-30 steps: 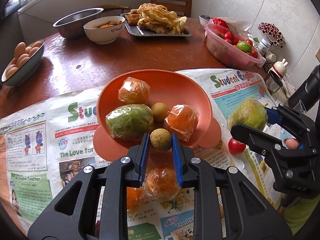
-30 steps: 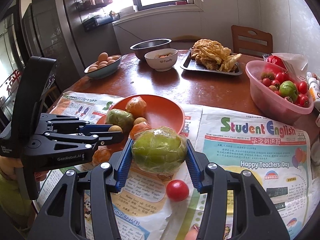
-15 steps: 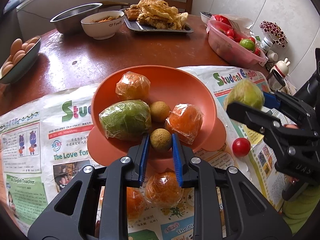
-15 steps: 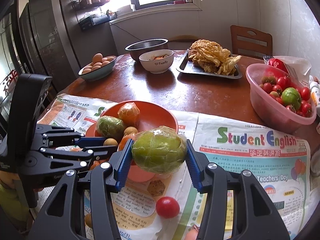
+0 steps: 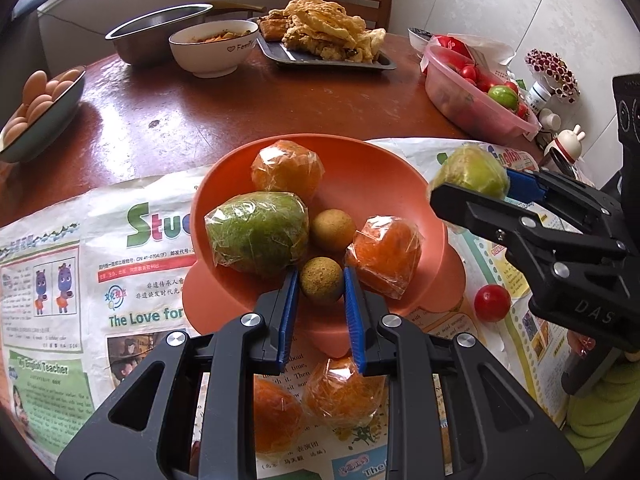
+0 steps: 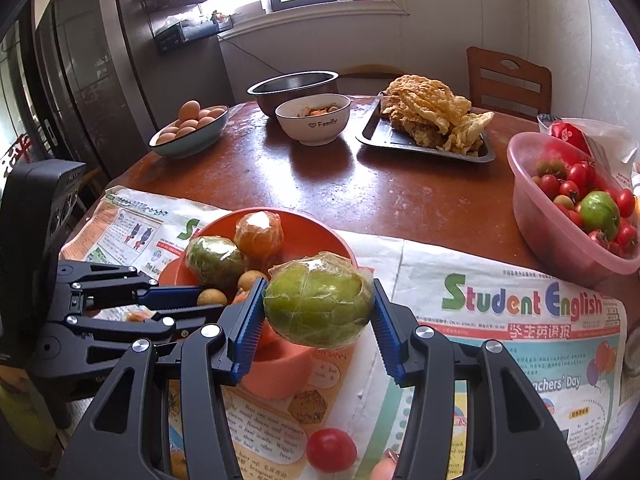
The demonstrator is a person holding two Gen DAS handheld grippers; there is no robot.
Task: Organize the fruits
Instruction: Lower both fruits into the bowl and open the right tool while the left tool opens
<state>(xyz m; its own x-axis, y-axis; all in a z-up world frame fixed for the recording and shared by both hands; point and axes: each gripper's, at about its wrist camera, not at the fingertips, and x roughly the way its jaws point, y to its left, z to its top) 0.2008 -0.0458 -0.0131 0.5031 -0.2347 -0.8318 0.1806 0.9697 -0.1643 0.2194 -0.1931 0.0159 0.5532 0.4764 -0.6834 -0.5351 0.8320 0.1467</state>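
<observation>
Newspaper-covered table [image 6: 460,208], egg bowl [image 6: 188,136], tomato tub [image 6: 560,236], loose tomato [image 6: 331,450] below.

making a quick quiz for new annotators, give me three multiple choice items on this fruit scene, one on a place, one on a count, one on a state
1. Where is the loose red tomato?
A. on the newspaper
B. in the orange bowl
C. on the metal tray

2. How many small round brown fruits show in the left wrist view?
A. one
B. two
C. four

3. What is the right hand-held gripper doing?
A. hanging open and empty
B. gripping an egg
C. gripping a wrapped green fruit

Answers:
1. A, it lies on the printed sheet beside the bowl.
2. B, one in the bowl, one in the left hand-held gripper.
3. C, both pads press its sides.
</observation>
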